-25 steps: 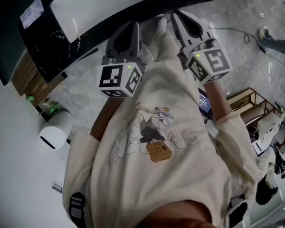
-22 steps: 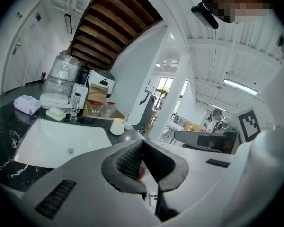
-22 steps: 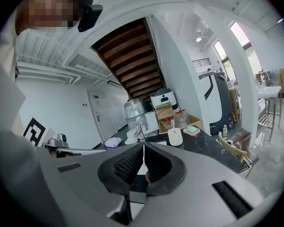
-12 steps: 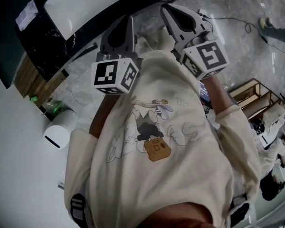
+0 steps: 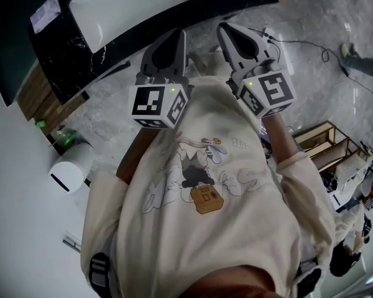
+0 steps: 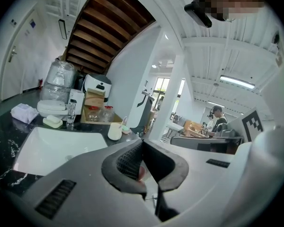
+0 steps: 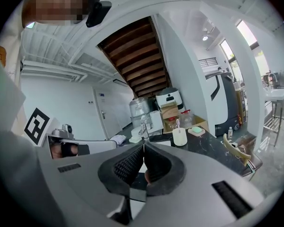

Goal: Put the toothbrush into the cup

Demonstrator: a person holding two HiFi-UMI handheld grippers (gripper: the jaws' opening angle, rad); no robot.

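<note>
The left tool (image 6: 142, 144) has its jaws closed together with nothing between them. The right tool (image 7: 143, 148) is likewise closed and empty. The toothbrush (image 7: 177, 124) stands in the white cup (image 7: 180, 137) on the dark surface (image 7: 211, 144) beside the sink (image 6: 57, 148), well apart from both tools.

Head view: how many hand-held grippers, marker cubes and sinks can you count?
Hand-held grippers: 2
Marker cubes: 2
Sinks: 1
Total: 5
</note>
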